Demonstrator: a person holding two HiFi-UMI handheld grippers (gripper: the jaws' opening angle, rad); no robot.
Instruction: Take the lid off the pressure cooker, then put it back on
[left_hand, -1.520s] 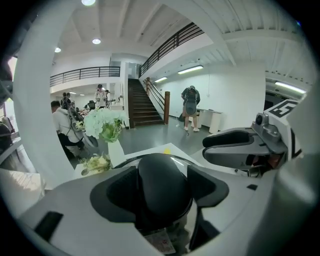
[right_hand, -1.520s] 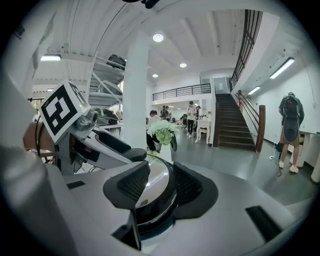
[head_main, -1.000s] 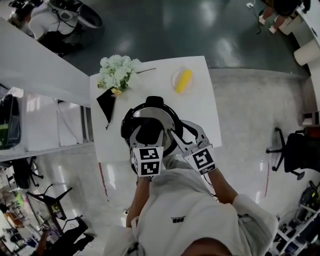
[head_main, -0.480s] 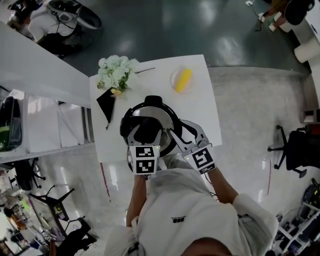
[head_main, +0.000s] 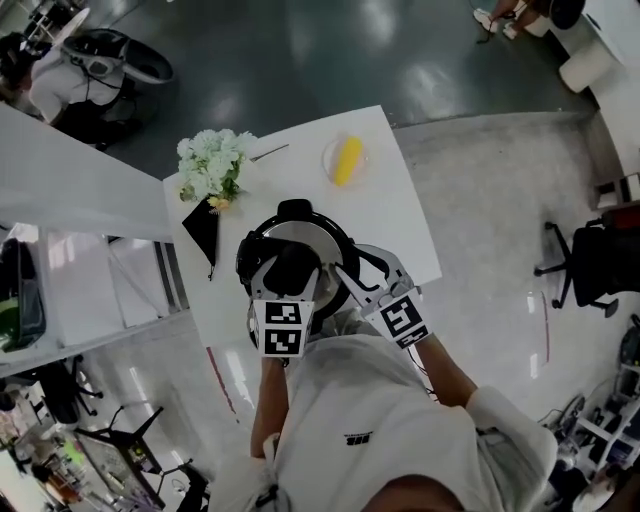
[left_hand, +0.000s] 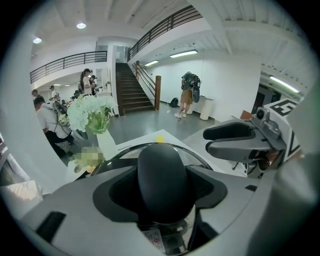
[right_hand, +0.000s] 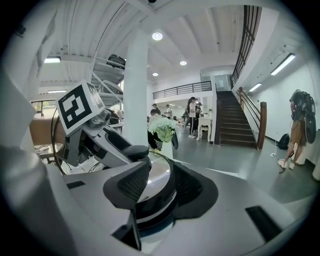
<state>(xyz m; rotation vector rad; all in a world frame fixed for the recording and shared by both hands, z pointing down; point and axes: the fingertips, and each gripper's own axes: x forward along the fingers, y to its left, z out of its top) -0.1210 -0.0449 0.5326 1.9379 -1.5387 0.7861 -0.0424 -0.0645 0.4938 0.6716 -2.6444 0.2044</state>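
On the far left corner of the white table (head_main: 395, 215) stand the flowers (head_main: 210, 165), well apart from the work. They only matter as something not to swing the lid toward.

The cooker (head_main: 248, 255) sits near the person's edge of the table with its lid (head_main: 318, 238) on. The left claw (left_hand: 162, 189) reaches down onto the lid's black knob (left_hand: 162, 167). Its jaws have just been closing and are partly open, with the knob between them and a pad against each side.

The step in hand looks like taking a firm hold before the lid comes off. To do it well, the squeeze should finish with the pads square on the widest part of the knob, so the smooth dome cannot slip upward out of the grip. A lid of this kind probably needs a twist to unlock. That twist should turn about the knob's own upright line, and the lift after it should go straight up.

On the right, the right claw (right_hand: 162, 192) has its jaws wide, straddling the cooker's rim where the shiny lid meets the dark body. The pads seem to bear on it, though the angle is poor. That hand should brace the body and stay off the lid's edge, or it will fight the twist.

Behind, to the right, a plate (head_main: 330, 172) with something yellow on it lies clear of the work.
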